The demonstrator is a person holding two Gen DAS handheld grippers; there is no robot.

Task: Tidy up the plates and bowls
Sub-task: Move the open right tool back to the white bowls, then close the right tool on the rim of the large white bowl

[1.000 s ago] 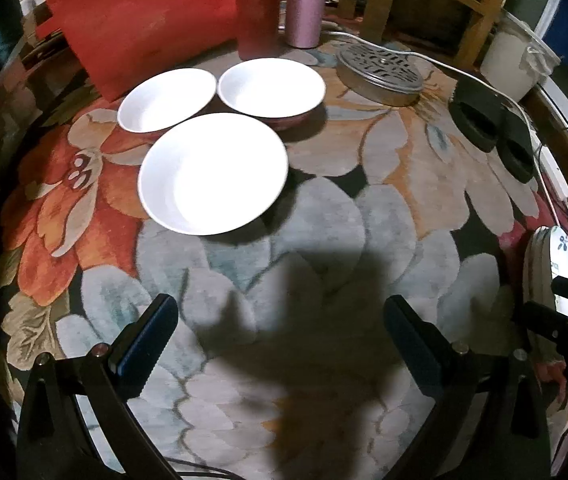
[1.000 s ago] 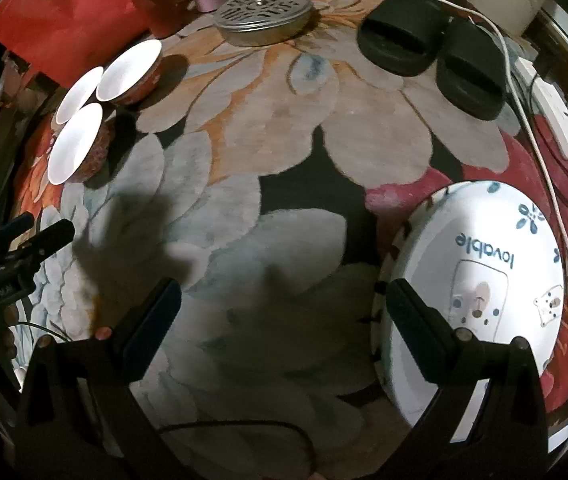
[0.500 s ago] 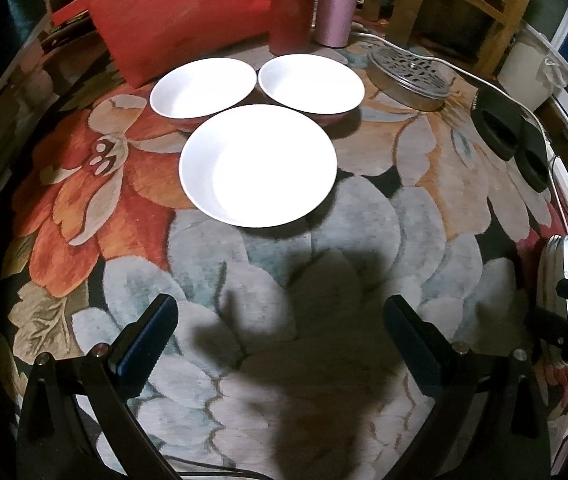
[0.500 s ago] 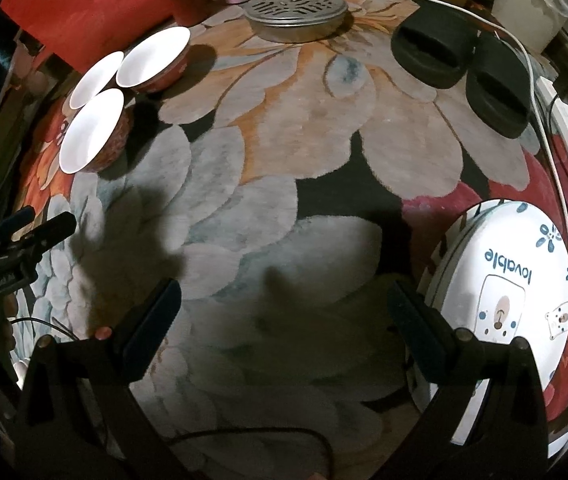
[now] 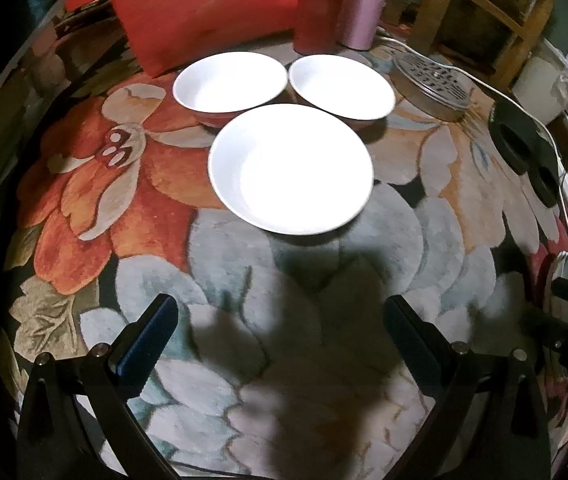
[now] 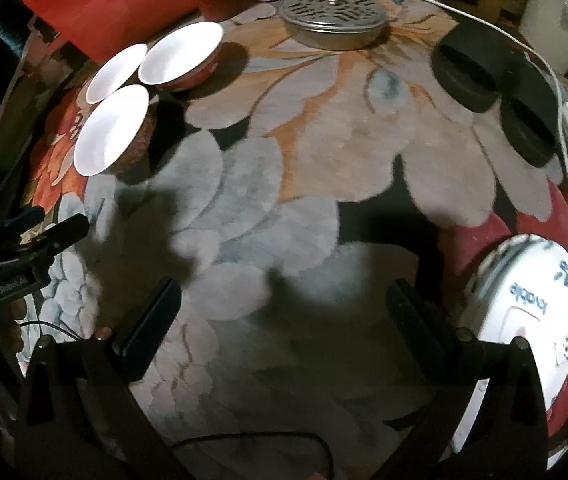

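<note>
Left claw: my left gripper (image 5: 281,332) hangs over the flowered rug (image 5: 436,240) with its jaws spread wide and nothing between them. I have it facing the bowls, since those look like the first things to gather.

Right claw: my right gripper (image 6: 284,316) is just as wide open and empty above the grey petals, with the plates off past its right finger.

Bowls: three white bowls with red outsides sit in a tight cluster at the far side of the rug. The near bowl (image 5: 291,169) is directly ahead of the left claw. The back-left bowl (image 5: 229,82) and back-right bowl (image 5: 342,86) lie close behind it, their rims nearly meeting (I cannot tell whether they actually touch).

Plates: a printed plate (image 6: 524,320) lies at the rug's right edge, well apart from the bowls. It seems to top a small stack, though blur hides how many.

Why so: each claw fronts its own kind of dish, so I judge nesting the bowls falls to the left and the plates to the right.

Clutter: a perforated metal lid (image 6: 334,20), black slippers (image 6: 492,84) and a white cable (image 6: 556,92) lie between the two groups. I would steer clear of the cable.
</note>
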